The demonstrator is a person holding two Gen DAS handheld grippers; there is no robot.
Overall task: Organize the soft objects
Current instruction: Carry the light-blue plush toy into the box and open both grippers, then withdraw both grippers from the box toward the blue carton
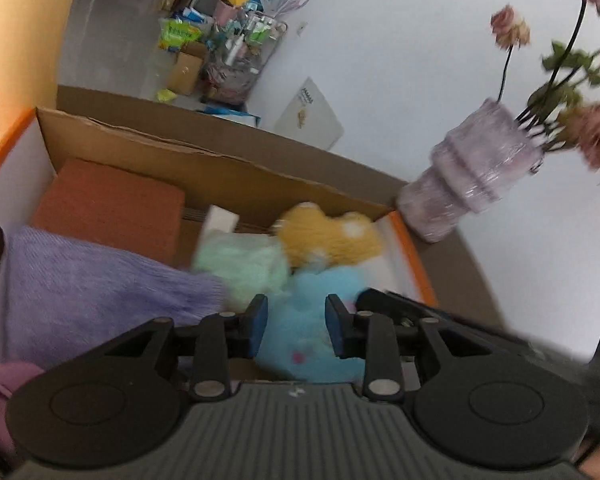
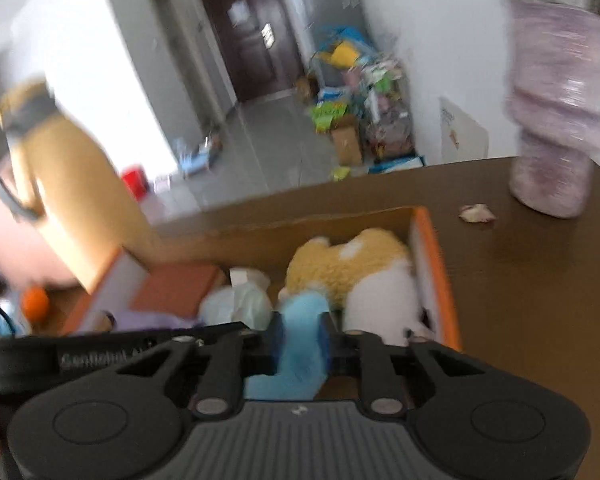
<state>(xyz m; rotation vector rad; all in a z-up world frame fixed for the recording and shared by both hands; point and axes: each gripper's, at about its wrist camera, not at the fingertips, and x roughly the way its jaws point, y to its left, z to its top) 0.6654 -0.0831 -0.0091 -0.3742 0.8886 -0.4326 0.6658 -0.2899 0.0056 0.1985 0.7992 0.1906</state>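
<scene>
Right wrist: right hand-held gripper (image 2: 302, 334) pinches blue plush (image 2: 300, 344), long axis upright.

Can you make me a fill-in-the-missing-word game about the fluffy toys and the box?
1. The right tongs are squeezing a fluffy toy coloured ____.
2. The yellow plush lies inside the cardboard ____.
3. Dried pink flowers stand in the purple ____.
4. The left tongs are ____, gripping nothing.

Missing words: blue; box; vase; open
</scene>
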